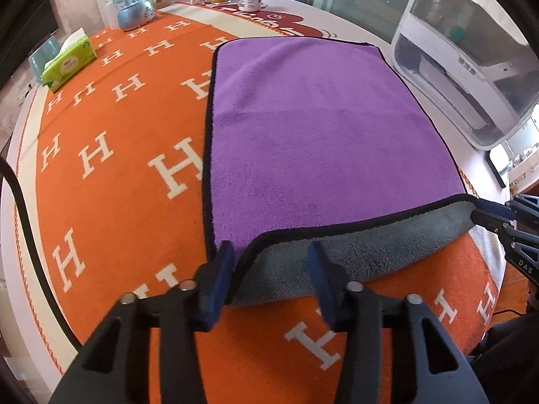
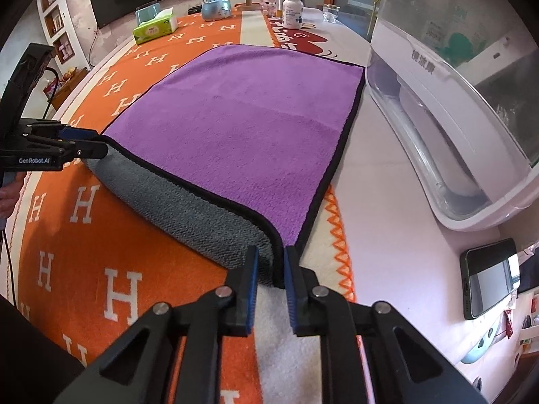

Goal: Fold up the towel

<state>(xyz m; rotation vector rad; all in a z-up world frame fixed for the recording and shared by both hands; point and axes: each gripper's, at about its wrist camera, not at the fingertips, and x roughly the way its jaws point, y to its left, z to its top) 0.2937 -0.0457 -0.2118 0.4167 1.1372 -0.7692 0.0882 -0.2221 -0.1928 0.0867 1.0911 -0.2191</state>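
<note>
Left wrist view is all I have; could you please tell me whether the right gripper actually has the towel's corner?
Observer: Yes. The right wrist view shows the right gripper closed on the towel corner, with the black hem between its pads.
Operator: Thank you. Is anything lying beside it?
Observer: A phone lies screen up to its right, apart from the towel.

One towel (image 2: pixel 235 128) lies on one blanket (image 2: pixel 111 235). Beyond the towel stand one tissue pack (image 2: pixel 155 27), one snow globe (image 2: pixel 215 2) and two bottles (image 2: pixel 292 11). Beside it: one white appliance (image 2: pixel 448 101), one phone (image 2: pixel 490 277).
</note>
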